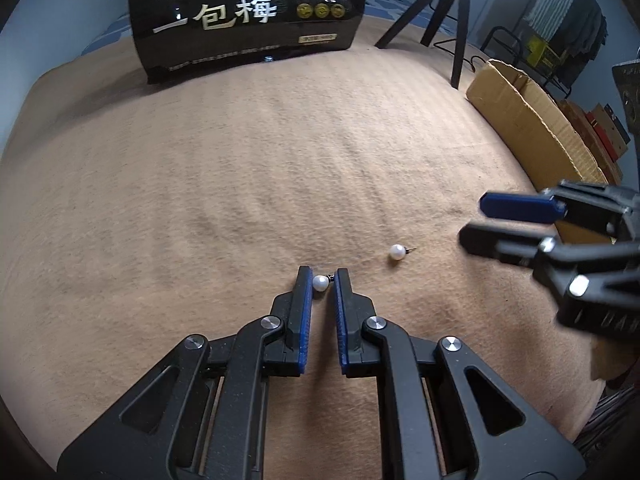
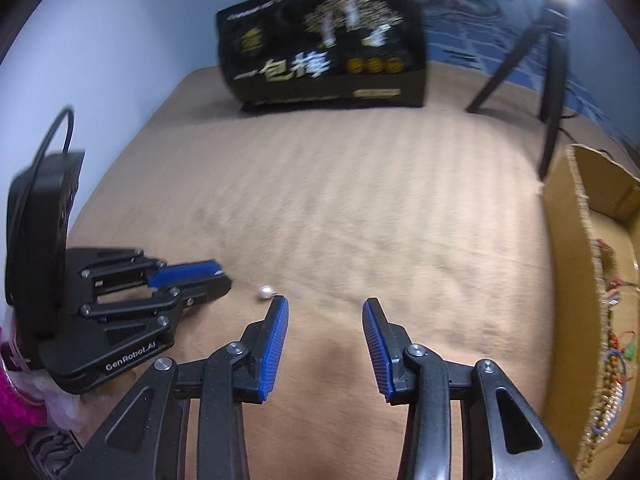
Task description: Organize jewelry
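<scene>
Two white pearl stud earrings [image 1: 320,282] [image 1: 397,252] on tan blanket, near each other, apart.

A black snack bag [image 1: 248,16] with white Chinese lettering is standing at the far end of my tan blanket [image 1: 224,168]. A black tripod [image 1: 448,12] is standing just right of it, and an open cardboard box [image 1: 532,120] is sitting along the blanket's right edge.

My left claw [image 1: 323,276] is black plastic linkage with round silver screws and ribbed blue pads [image 1: 305,320]. My right claw [image 2: 325,306] matches it: black arms, silver screws, ribbed blue pads [image 2: 276,344]. The left body bears white "GenRobot.AI" lettering and a black cable loop.
</scene>
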